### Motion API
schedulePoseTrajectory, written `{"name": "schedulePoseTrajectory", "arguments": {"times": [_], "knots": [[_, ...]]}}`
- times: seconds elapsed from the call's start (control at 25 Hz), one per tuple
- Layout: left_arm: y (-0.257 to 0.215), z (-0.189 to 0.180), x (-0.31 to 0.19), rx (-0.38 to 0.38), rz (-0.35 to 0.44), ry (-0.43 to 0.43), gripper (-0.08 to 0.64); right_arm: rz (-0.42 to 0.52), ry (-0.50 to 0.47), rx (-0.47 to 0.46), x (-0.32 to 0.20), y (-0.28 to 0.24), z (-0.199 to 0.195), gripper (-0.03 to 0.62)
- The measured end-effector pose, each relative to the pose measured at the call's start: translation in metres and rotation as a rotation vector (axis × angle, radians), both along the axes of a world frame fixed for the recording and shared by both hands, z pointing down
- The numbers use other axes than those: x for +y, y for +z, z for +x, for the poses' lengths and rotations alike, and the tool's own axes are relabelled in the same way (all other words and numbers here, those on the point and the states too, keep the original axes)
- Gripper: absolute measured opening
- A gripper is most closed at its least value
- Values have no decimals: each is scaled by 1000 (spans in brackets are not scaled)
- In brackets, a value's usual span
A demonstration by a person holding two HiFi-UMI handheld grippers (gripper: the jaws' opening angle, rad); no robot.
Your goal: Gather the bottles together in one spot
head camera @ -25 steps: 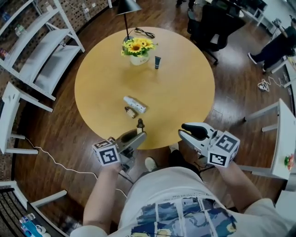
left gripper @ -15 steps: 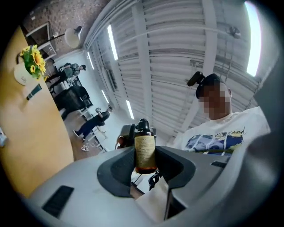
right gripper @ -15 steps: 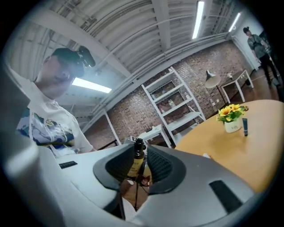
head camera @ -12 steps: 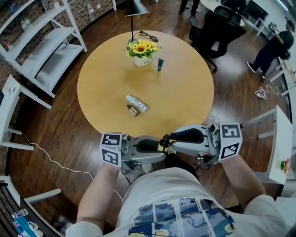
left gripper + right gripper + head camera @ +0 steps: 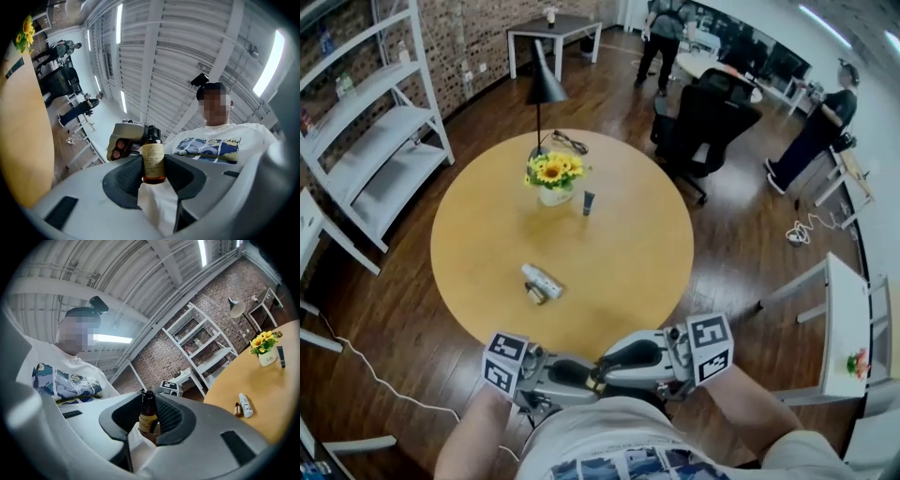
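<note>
A small amber bottle [image 5: 153, 161] with a black cap sits between the pads of my left gripper [image 5: 153, 174], which is shut on it. My right gripper [image 5: 149, 423] faces the left one tip to tip. Its jaws have just closed a little and press on the same amber bottle [image 5: 148, 414]. In the head view both grippers [image 5: 592, 376] [image 5: 606, 367] meet in front of my torso, off the round wooden table [image 5: 628, 253]. On the table lie a white bottle [image 5: 542, 279] and a small brown bottle [image 5: 534, 293]. A dark tube [image 5: 589, 202] stands beside the sunflower vase [image 5: 551, 178].
A black lamp [image 5: 542, 94] stands at the table's far edge behind the flowers. White shelving [image 5: 366, 141] is at the left, a black office chair [image 5: 708, 117] beyond the table, and a white table [image 5: 839, 319] at the right. People stand far back.
Both grippers rose from the table's near edge and turned inward until their tips met at my torso. The left carried the amber bottle along. The head view tilted up.
</note>
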State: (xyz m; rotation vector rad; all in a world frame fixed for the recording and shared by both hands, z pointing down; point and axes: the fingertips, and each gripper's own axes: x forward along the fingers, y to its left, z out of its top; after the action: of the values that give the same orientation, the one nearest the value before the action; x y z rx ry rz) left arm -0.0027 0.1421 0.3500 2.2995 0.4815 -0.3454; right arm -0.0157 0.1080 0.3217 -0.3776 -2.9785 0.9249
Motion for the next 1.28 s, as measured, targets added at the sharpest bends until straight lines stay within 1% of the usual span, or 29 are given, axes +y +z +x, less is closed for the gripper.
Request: {"name": "schedulePoseTrajectory", "arguments": {"times": [0.12, 0.24, 0.32, 0.4, 0.52, 0.6, 0.72, 0.8, 0.84, 0.92, 1.0, 1.04, 1.12, 1.28], "knots": [[-4, 10, 2, 7, -7, 54, 149, 2, -26, -7, 3, -8, 7, 86], [-9, 21, 3, 18, -8, 112, 149, 39, -33, -4, 6, -14, 17, 84], [-10, 25, 1, 18, -14, 117, 149, 51, -14, -1, 4, -17, 22, 90], [-8, 26, -6, 9, -26, 79, 149, 56, 22, -1, -1, -17, 27, 94], [2, 22, -26, -14, -29, -37, 147, 96, 92, 18, -13, -7, 37, 94], [7, 19, -43, -31, -20, -137, 147, 128, 143, 48, -25, 0, 45, 94], [14, 10, -60, -83, -16, -288, 147, 136, 223, 84, -41, 7, 52, 94], [22, 1, -71, -154, -2, -399, 147, 137, 273, 105, -54, 11, 55, 94], [27, -4, -77, -201, 10, -461, 147, 141, 296, 118, -60, 12, 58, 93], [42, -16, -90, -317, 38, -590, 147, 158, 344, 154, -75, 17, 63, 94], [59, -28, -100, -441, 51, -699, 147, 183, 390, 198, -90, 24, 68, 94], [67, -34, -103, -493, 51, -740, 149, 195, 414, 220, -98, 28, 71, 92], [78, -45, -107, -568, 44, -805, 149, 216, 465, 268, -116, 38, 76, 93], [93, -62, -118, -669, 34, -917, 149, 245, 571, 363, -157, 62, 85, 92]]}}
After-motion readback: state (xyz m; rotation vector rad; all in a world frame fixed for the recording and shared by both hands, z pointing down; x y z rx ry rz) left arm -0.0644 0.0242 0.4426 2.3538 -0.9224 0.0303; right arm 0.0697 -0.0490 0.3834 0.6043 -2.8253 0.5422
